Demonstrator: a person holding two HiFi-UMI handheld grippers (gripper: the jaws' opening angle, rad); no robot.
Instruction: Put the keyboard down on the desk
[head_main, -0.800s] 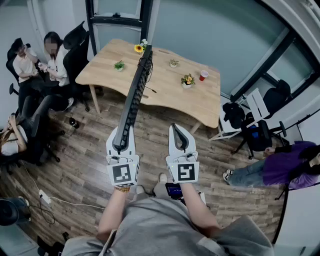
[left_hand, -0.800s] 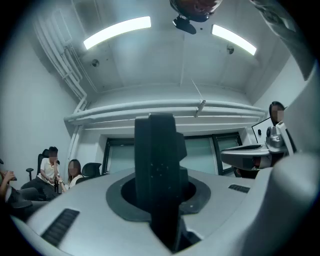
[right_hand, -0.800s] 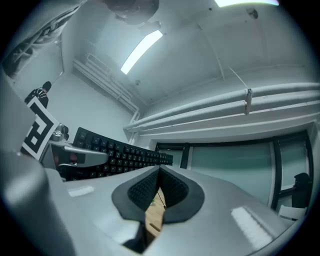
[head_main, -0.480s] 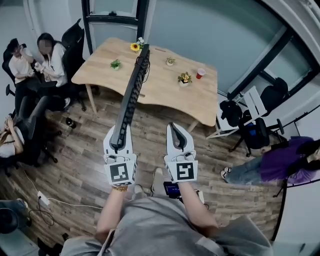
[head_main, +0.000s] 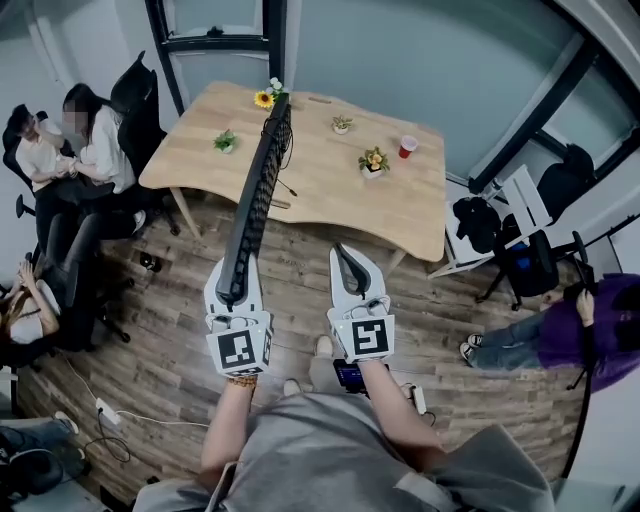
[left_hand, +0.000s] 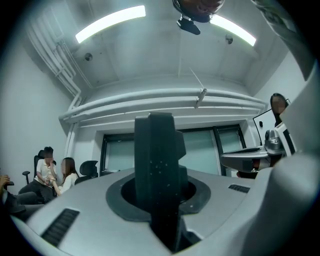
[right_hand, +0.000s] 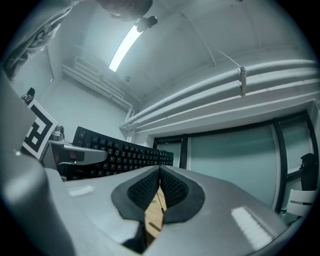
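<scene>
A long black keyboard (head_main: 258, 190) stands on its edge in the air, pointing away from me toward the wooden desk (head_main: 320, 195). My left gripper (head_main: 231, 270) is shut on its near end. In the left gripper view the keyboard's end (left_hand: 156, 165) fills the gap between the jaws. My right gripper (head_main: 343, 256) hangs beside it on the right, shut with nothing in it; its pads (right_hand: 170, 187) meet in the right gripper view, where the keyboard's keys (right_hand: 122, 150) show to the left. Both grippers are over the wood floor, short of the desk.
On the desk stand a sunflower (head_main: 263, 98), small potted plants (head_main: 225, 142), a flower pot (head_main: 374, 160) and a red cup (head_main: 407, 146). People sit on office chairs at the left (head_main: 85, 150). Another person (head_main: 560, 340) and black chairs (head_main: 520, 265) are at the right.
The head view has shifted a little and the desk sits slightly lower in it. The keyboard stays clamped in the left gripper; both grippers keep their pose.
</scene>
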